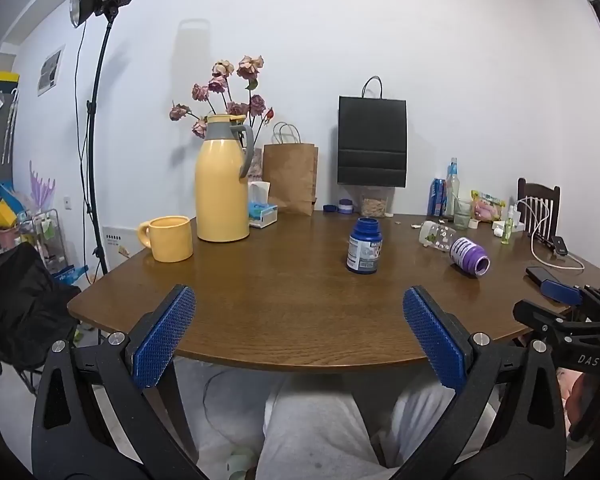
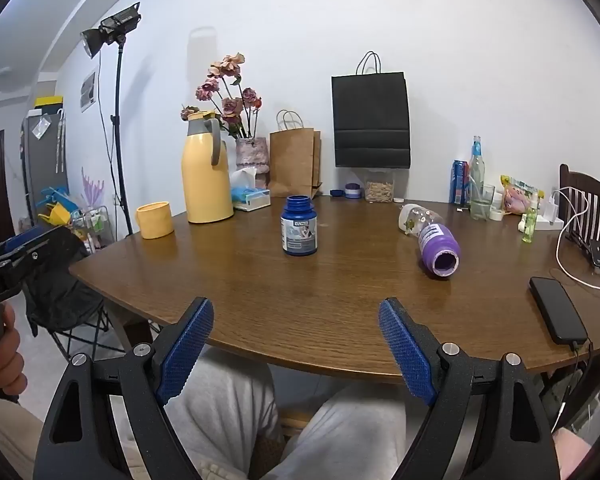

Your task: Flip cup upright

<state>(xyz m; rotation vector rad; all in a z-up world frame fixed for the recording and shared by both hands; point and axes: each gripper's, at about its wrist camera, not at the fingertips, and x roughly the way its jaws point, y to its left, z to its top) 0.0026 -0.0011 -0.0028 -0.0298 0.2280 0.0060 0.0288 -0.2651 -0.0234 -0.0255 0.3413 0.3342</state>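
A purple cup lies on its side on the right half of the brown table, its open mouth turned toward me. A yellow mug stands upright at the far left. My left gripper is open over the table's near edge, with nothing between its blue pads. My right gripper is open too and holds nothing, well short of the purple cup.
An open blue jar stands mid-table. A clear bottle lies just behind the purple cup. A yellow thermos, paper bags and bottles line the back. A black phone with a cable lies at the right edge.
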